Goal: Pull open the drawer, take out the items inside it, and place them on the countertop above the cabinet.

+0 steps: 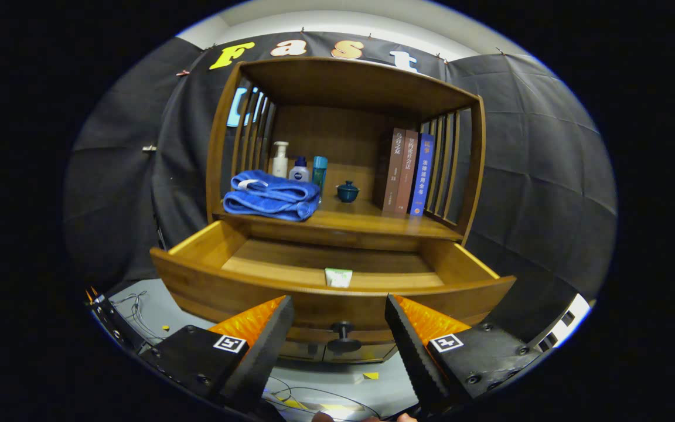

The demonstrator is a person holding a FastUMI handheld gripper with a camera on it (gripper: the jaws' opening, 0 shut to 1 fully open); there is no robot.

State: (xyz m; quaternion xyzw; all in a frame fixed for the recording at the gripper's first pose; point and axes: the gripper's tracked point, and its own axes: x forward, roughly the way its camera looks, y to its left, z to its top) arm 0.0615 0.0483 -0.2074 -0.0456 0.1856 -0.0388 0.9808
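The wooden drawer (290,258) of the cabinet stands pulled out towards me. A small white and green packet (338,276) lies on its floor, close behind the front panel. The black round knob (343,334) on the drawer front sits between and slightly beyond my fingers. My gripper (339,313) is open, its black fingers (273,334) spread wide just in front of the drawer front, with nothing held. Above the drawer, the countertop (367,220) carries a folded blue towel (271,195).
On the countertop behind the towel stand three bottles (299,167), a small teal lidded cup (347,191) and three upright books (408,173) at the right. Slatted side walls and a wooden top enclose the shelf. Cables lie on the grey floor (138,310) below.
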